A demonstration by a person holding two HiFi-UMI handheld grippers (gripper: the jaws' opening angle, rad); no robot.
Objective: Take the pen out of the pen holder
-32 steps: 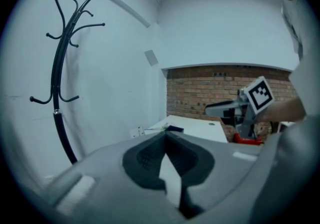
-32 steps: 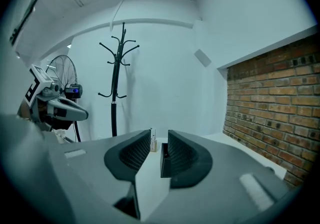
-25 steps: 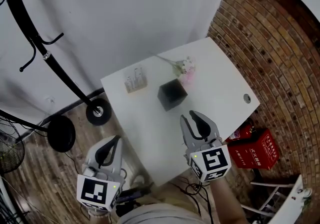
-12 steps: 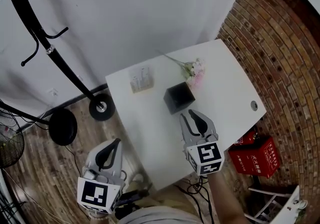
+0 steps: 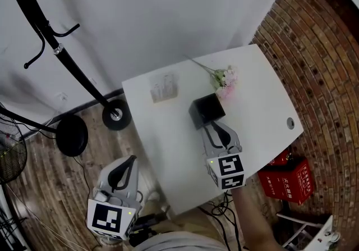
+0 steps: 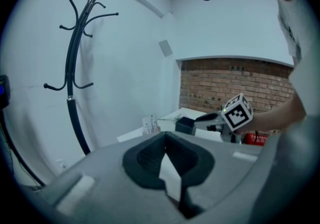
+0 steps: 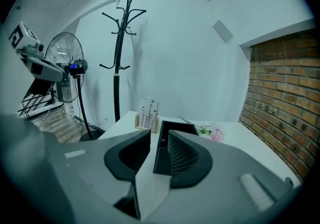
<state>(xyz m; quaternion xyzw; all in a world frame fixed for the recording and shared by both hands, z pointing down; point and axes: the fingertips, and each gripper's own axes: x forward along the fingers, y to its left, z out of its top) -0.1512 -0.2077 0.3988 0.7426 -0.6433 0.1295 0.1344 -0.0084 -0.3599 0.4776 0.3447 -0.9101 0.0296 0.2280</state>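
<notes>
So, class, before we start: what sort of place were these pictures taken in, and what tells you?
Probably a small office or studio room. A white table stands by a plain wall, a black coat stand is beside it, and a brick wall runs along one side.

A: Layout, quick?
B: White surface [image 5: 162, 137], black pen holder [image 5: 207, 110] mid-surface. Pink flowers [image 5: 225, 79] just behind it, small card stand [image 5: 164, 88] to its left.
A: Grippers?
B: Right gripper [image 5: 216, 129] over the surface, jaws pointing at the holder's near edge. Left gripper [image 5: 128, 164] off the surface, above the wood floor [image 5: 56, 199].
</notes>
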